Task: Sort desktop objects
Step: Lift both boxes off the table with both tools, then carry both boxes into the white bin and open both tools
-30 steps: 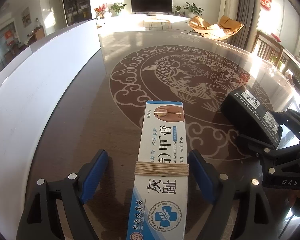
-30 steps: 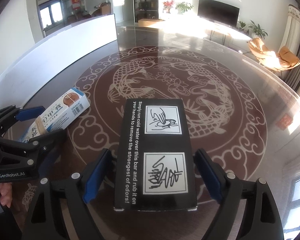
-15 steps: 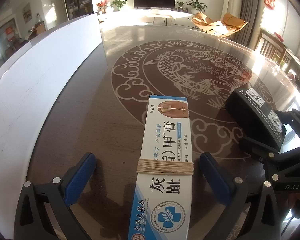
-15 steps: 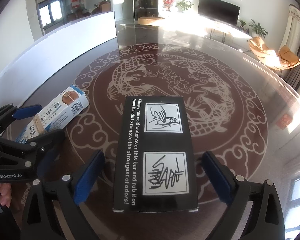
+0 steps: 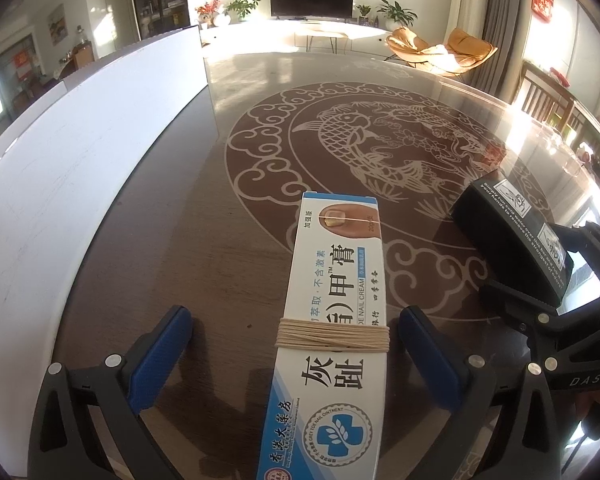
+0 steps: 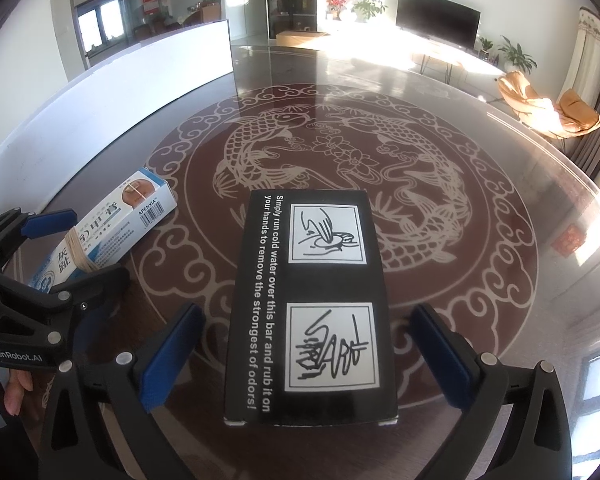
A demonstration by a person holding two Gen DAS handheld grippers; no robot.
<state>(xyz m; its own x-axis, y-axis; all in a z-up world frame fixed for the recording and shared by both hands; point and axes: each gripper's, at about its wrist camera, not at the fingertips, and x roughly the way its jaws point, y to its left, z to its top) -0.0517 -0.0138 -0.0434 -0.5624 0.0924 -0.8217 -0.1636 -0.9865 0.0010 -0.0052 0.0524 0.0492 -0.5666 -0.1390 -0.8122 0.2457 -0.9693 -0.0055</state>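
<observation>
Right hand-held gripper (image 6: 306, 356) spread wide, straddling one black box (image 6: 310, 304) without touching. Left hand-held gripper (image 5: 296, 356) equally wide around one nail-cream carton (image 5: 332, 328), at black box's nine o'clock on tabletop (image 6: 460, 200).

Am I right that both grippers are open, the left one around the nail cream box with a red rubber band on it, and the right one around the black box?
Nearly. The left wrist view shows the nail cream box wrapped in tan string, not a red rubber band. The rest holds: the left gripper is open around it, and the right gripper is open around the black box.
</observation>
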